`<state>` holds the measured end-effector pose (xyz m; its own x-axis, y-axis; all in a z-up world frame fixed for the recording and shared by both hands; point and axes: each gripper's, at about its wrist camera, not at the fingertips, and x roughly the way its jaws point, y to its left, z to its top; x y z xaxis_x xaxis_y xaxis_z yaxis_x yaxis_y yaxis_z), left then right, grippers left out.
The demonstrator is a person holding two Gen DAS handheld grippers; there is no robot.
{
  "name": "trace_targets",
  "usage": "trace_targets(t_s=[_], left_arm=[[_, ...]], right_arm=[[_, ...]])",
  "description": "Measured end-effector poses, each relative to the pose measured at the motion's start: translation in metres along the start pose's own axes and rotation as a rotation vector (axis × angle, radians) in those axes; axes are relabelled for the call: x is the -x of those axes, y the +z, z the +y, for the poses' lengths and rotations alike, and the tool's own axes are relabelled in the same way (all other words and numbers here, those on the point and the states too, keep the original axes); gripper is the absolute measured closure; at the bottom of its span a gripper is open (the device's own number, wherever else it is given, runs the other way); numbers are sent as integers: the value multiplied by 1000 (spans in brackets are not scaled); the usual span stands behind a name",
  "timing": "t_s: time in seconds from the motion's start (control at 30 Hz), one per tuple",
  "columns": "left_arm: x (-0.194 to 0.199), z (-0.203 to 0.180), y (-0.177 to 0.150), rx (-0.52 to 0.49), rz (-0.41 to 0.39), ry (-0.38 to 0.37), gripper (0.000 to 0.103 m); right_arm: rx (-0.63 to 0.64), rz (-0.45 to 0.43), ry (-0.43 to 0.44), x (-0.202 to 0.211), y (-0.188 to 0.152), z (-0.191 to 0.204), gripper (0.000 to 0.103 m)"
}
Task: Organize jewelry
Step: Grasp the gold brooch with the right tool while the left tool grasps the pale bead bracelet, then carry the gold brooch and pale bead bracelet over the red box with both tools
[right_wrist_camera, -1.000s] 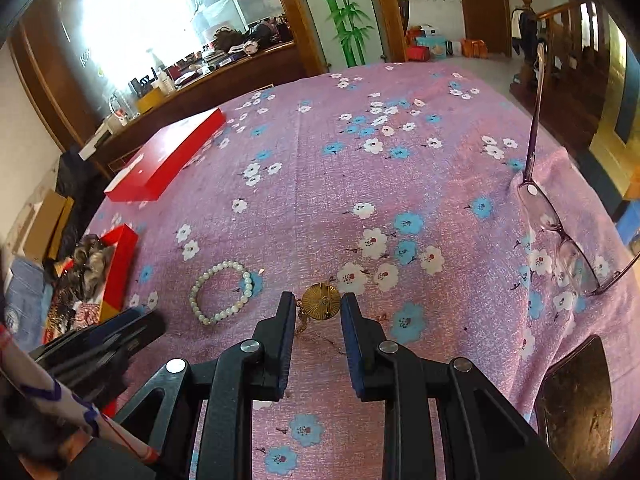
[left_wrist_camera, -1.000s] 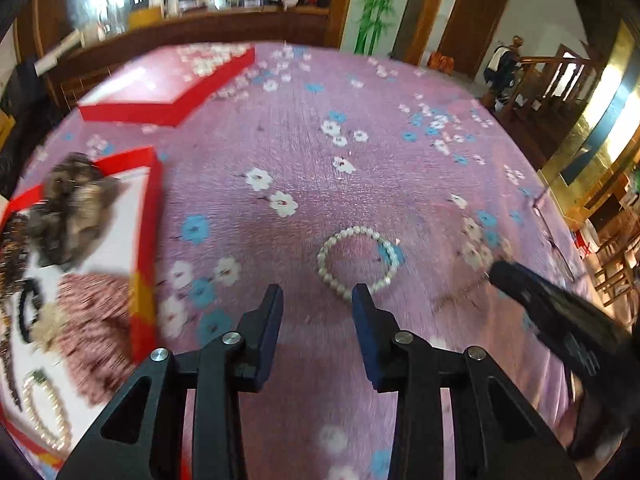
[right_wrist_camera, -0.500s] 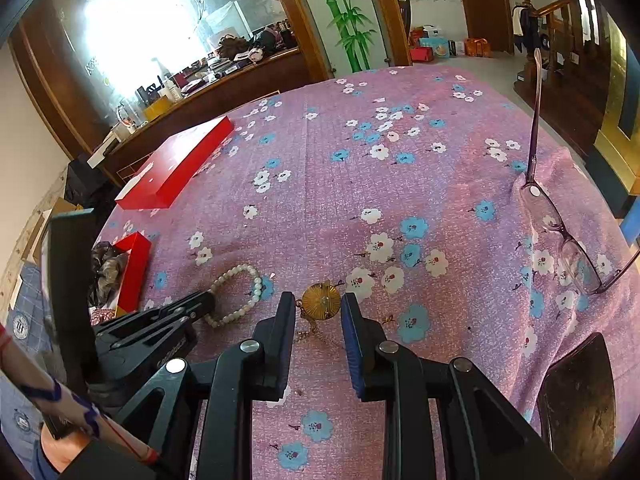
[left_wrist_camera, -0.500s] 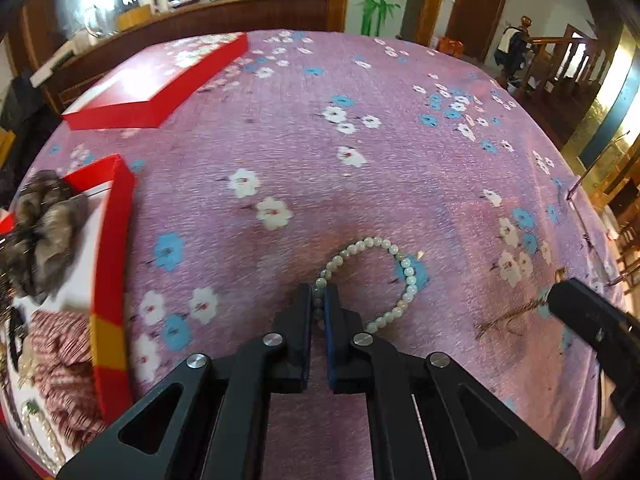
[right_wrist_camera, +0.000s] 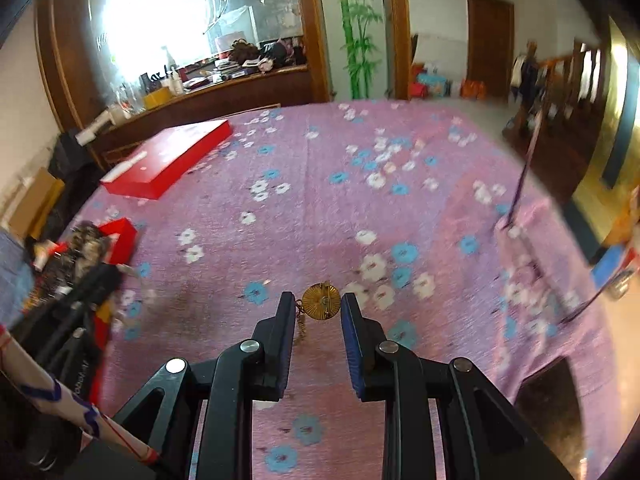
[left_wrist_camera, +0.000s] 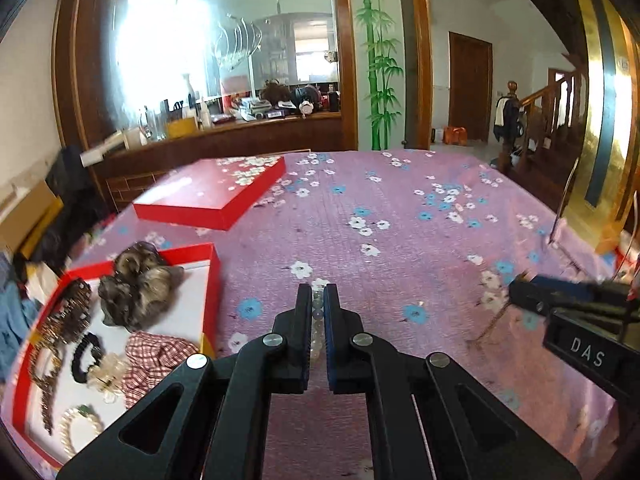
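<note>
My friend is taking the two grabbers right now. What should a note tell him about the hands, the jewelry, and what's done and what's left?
Left gripper: shut on the pale bead bracelet, lifted off the pink flowered tablecloth.
Right gripper: round gold pendant with a chain sits between its pads at the tips; it looks gripped, chain dangling.
Open red box with white lining, on the left: already holds brown hair pieces, a checked scrunchie, a black band, a dark beaded strand and a pearl bracelet.
Red lid lies farther back.
Left to do: put the bracelet and pendant in the box, probably then the lid.
</note>
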<state>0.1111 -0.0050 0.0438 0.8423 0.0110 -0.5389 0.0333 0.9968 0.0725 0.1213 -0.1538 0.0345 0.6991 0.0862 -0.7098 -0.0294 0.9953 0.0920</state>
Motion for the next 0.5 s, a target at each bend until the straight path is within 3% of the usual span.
trace_targets(t_s=[0.2,0.5], left_arm=[[0,2,-3,18,8,-6,98],[7,-3,-6,3,-35,0,98]], right_arm=[[57,-43,-86,4,1,8,79],[81,-79,-129,11,-1,11,79]])
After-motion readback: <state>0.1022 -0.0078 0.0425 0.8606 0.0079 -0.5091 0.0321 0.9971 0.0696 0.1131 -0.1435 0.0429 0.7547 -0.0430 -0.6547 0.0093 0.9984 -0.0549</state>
